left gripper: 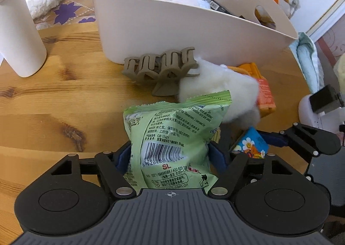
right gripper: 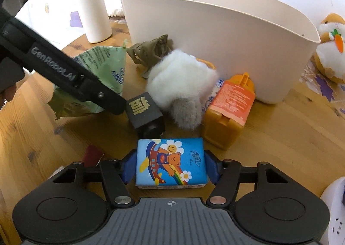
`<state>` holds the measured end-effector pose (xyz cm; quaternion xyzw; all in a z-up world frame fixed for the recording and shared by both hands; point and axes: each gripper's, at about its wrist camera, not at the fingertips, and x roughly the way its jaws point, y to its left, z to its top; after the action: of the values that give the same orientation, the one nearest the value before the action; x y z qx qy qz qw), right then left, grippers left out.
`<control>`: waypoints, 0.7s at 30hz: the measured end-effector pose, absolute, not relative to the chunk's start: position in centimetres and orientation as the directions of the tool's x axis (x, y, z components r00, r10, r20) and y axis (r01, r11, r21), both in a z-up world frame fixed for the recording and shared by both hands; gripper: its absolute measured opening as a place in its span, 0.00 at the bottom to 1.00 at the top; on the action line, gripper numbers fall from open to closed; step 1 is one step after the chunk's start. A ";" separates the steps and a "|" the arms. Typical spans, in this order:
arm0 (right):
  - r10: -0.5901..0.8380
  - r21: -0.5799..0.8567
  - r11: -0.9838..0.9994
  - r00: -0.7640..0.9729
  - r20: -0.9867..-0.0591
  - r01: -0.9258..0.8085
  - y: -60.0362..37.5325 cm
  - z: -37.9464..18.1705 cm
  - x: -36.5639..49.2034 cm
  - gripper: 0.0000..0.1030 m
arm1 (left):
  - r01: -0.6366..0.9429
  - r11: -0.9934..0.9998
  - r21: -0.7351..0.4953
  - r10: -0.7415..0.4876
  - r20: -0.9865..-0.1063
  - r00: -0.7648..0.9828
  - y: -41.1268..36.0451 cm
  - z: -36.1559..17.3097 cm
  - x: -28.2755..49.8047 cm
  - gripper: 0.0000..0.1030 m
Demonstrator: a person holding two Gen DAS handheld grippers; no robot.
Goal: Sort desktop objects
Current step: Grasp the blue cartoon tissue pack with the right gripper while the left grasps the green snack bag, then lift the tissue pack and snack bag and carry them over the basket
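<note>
With several things already in the bin [left gripper: 172,27], we clamp the left gripper [left gripper: 168,154] on the green snack bag [left gripper: 172,132] and the right gripper [right gripper: 170,167] on the blue tissue pack [right gripper: 170,163], while the hair claw [left gripper: 159,68], plush [right gripper: 181,85] and orange box [right gripper: 228,111] wait on the table [left gripper: 54,104].

One bin [right gripper: 215,35], one bottle [right gripper: 94,7], one hair clip [left gripper: 161,68], two snack-size packets [left gripper: 172,137].

The desk [right gripper: 280,148] is wood with a visible grain and knots, its surface lightly glossy. The beige bin [right gripper: 226,35] looks like smooth matt plastic. The green snack bag [left gripper: 172,137] is crinkled printed film with a soft sheen. The blue tissue pack [right gripper: 171,162] has a glossy printed wrapper. The hair claw clip [left gripper: 159,68] is matt taupe plastic. The white plush toy [right gripper: 183,81] is fluffy fabric. The orange container [right gripper: 228,111] is smooth plastic with a paper-like label. The white bottle [right gripper: 94,12] looks matt and smooth.
</note>
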<state>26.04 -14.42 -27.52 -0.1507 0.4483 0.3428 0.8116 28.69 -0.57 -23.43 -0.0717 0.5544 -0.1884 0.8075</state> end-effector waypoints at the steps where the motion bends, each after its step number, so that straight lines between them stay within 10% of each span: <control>1: 0.422 0.069 0.724 0.360 -0.832 -0.687 -14.5 -27.5 26.0 0.58 | 0.229 0.915 -0.331 -0.391 -0.866 0.313 -0.5 -23.4 28.5 0.69; 21: 0.363 0.033 0.820 0.474 -0.802 -0.571 -19.2 -23.5 24.7 0.58 | 0.299 0.911 -0.283 -0.391 -0.823 0.412 3.0 -19.8 26.5 0.68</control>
<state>24.69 -19.19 -23.45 -0.1202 0.4330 0.2744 0.8502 26.51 2.97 -19.76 -0.0458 0.5016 -0.2054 0.8391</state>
